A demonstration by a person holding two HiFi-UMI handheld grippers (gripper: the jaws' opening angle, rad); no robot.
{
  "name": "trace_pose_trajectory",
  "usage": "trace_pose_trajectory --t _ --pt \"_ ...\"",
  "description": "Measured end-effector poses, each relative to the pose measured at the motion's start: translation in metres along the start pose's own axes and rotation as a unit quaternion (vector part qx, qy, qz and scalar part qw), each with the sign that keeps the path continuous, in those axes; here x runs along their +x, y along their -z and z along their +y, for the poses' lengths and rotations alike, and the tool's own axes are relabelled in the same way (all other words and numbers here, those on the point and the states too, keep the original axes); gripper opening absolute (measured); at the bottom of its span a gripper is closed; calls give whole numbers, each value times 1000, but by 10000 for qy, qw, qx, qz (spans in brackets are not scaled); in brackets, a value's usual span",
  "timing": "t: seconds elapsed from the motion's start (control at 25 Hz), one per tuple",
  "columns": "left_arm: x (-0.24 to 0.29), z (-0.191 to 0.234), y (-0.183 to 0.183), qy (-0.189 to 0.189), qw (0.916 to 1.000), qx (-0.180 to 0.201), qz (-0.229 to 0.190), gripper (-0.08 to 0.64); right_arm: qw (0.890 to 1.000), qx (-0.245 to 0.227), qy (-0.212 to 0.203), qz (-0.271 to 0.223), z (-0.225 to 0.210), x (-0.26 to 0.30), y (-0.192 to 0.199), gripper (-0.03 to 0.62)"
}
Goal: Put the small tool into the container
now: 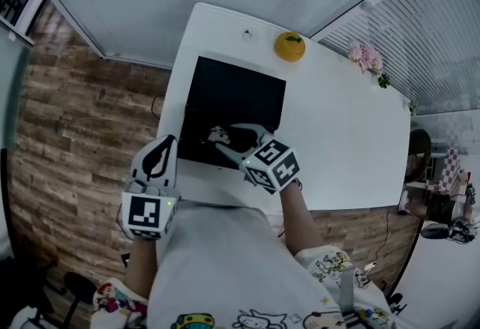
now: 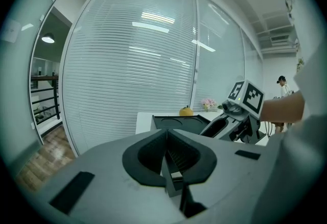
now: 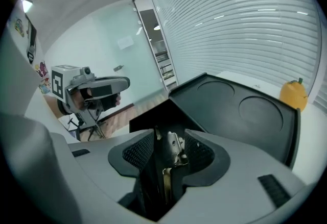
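Left gripper [image 1: 166, 146] hangs off the near-left edge of the table [image 1: 337, 140], jaws pressed together with nothing between them, apart from the container [image 1: 240, 95]. It steadies nothing, so a knock from the other side could slide the open black container on the smooth white top. At centre, the container lies with its dark tray near and its lid, with two round recesses, laid back to the far side. Right gripper [image 1: 229, 139] reaches over the near part of the tray, jaws spread wide. The small tool [image 3: 174, 147], a bit of pale metal, sits in the gap between them, tilted and close to the right-hand pad. I cannot tell whether it touches the tray floor or leans on the ribbed pad. Main risk, as I judge it: the tool catches on the pad ribbing and rides out with the gripper when it lifts, then drops on the table or over the near edge. Second risk: it lands close to the tray's near wall and tips out. Third: a careless retreat clips the tray wall or lid. Far right, the orange fruit-shaped object [image 1: 289, 46] and the pink flowers [image 1: 365, 58] stand well apart, no hazard.
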State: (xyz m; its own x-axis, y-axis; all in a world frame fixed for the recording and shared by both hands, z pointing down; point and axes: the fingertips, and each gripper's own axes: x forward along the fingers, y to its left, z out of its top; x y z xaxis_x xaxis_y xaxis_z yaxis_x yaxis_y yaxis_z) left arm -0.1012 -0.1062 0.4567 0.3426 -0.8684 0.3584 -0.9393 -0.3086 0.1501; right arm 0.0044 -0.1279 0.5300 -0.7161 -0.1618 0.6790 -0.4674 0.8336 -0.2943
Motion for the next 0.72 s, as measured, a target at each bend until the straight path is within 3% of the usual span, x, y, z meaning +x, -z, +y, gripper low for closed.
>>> trace_pose_trajectory --t 0.36,0.72 --pt "-10 -14 -17 69 9994 204 -266 6 9965 -345 329 -683 7 -39 -28 156" --pt "-17 -29 -40 131 9972 490 -555 6 9837 -522 950 -1437 3 -94 -42 155"
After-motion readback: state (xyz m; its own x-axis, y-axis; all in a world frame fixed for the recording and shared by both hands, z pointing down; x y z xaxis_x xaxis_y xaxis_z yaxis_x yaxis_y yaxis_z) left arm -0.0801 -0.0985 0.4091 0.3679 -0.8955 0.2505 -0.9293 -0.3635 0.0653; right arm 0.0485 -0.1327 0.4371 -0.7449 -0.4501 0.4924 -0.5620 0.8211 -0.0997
